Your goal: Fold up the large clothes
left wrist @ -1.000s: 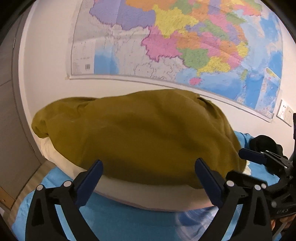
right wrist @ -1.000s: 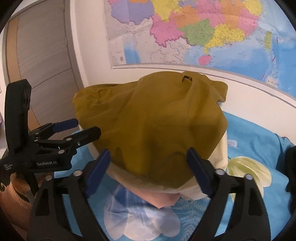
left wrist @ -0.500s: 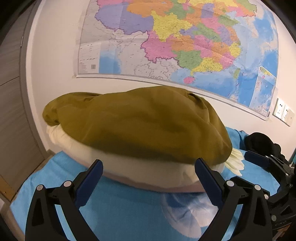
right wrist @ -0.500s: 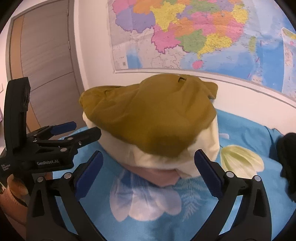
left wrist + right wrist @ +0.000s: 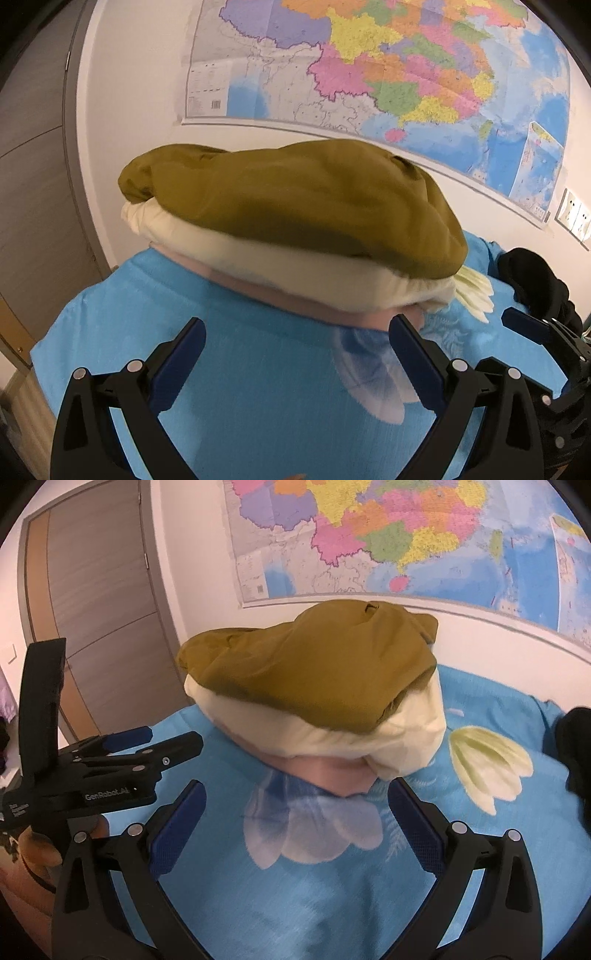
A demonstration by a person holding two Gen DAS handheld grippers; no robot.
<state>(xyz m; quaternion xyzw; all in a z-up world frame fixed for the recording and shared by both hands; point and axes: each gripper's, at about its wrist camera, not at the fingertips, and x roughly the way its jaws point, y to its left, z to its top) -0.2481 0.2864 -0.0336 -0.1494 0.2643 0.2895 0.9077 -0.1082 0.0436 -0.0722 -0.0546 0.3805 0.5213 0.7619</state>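
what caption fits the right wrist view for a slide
Open right tool facing an olive garment stacked on cream fabric on a blue floral bedsheet.

Even, soft indoor light fills both views, casting only faint shadows under the folded olive-green cotton garment (image 5: 295, 206). The glossy colourful wall map (image 5: 406, 535) shows mild sheen. Fisheye bending curves straight edges; corners vignette black. Slight motion blur softens the patterned blue bedsheet (image 5: 258, 369).

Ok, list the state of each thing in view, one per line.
olive garment: folded, lying on top of the pile
cream garment: folded, under the olive one
left gripper: open, holding nothing
right gripper: open, holding nothing
door: closed
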